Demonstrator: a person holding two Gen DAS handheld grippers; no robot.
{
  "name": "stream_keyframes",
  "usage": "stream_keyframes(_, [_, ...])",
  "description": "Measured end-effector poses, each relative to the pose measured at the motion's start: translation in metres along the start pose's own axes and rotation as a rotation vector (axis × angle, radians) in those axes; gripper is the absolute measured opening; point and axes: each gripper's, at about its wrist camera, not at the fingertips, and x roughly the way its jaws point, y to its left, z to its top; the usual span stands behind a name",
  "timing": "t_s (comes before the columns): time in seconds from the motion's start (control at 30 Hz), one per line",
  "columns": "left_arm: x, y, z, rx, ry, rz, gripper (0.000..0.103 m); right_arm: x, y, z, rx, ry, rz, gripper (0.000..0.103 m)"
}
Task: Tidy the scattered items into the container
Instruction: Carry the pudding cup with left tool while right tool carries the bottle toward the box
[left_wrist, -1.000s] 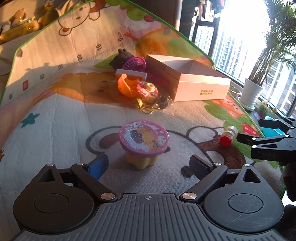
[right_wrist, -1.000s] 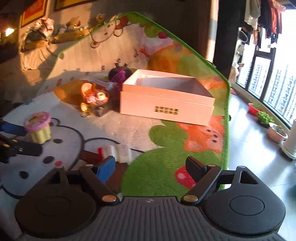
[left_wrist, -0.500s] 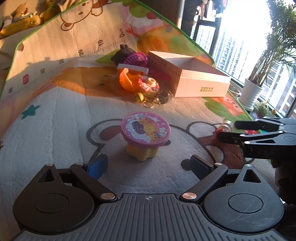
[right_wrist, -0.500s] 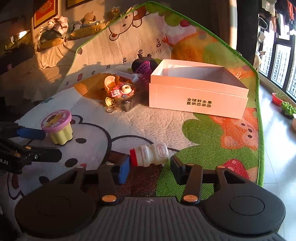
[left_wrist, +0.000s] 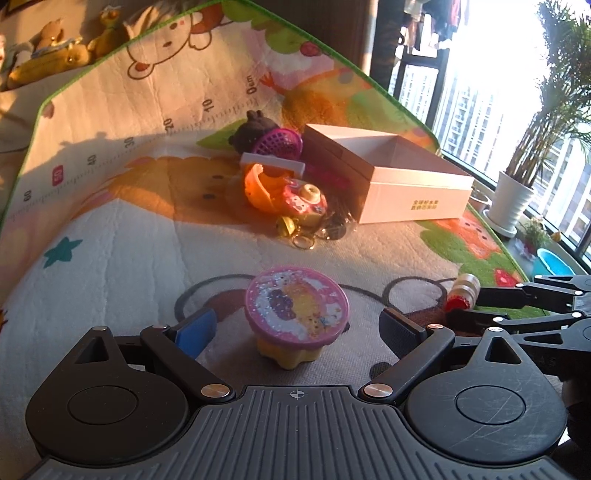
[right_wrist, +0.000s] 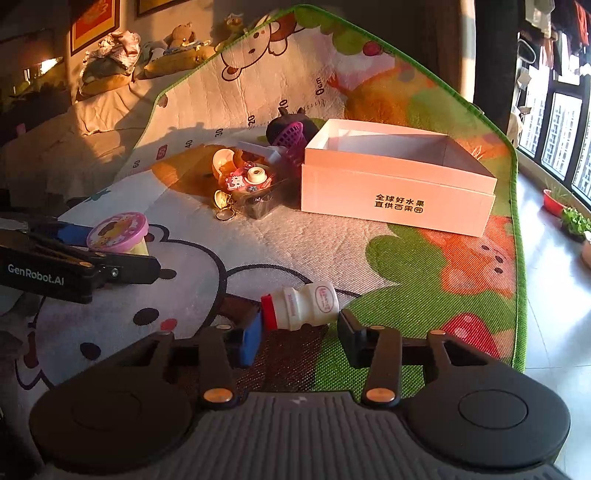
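A yellow cup with a round pink lid (left_wrist: 297, 312) stands on the play mat, between the fingers of my open left gripper (left_wrist: 295, 326); it also shows in the right wrist view (right_wrist: 118, 232). A small white bottle with a red cap (right_wrist: 301, 304) lies on its side between the fingers of my right gripper (right_wrist: 299, 332), which is open and close around it; the bottle also shows in the left wrist view (left_wrist: 463, 293). The open white box (right_wrist: 397, 188) stands farther back on the mat, empty as far as I can see.
A pile of toys (left_wrist: 284, 184) lies left of the box (left_wrist: 388, 177): an orange shell, a pink toy camera, a purple basket, a dark plush, key rings. The mat's green edge (right_wrist: 517, 206) borders bare floor with potted plants (left_wrist: 515, 199) by the window.
My right gripper has moved forward around the bottle and its fingers have narrowed. My left gripper has moved closer to the pink-lidded cup, which now sits between its fingers.
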Motion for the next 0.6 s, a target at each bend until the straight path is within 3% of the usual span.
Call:
stream_keyframes(0.23, [0.012,-0.005,-0.001,0.032,0.019,0.019,0.074,0.002,-0.001,0.001,0.007,-0.005,0.013,0.044])
stream_keyframes(0.3, [0.012,-0.005,-0.001,0.038,0.017,0.031,0.061,0.000,-0.002,0.001,0.010,-0.008,0.018,0.043])
stream_keyframes(0.37, [0.010,-0.005,0.000,0.034,0.021,0.028,0.053,-0.003,-0.002,0.001,0.008,-0.017,0.022,0.043])
stream_keyframes(0.6, [0.000,-0.020,-0.003,0.060,0.039,-0.007,0.053,-0.025,-0.010,-0.002,-0.002,-0.066,0.011,0.043])
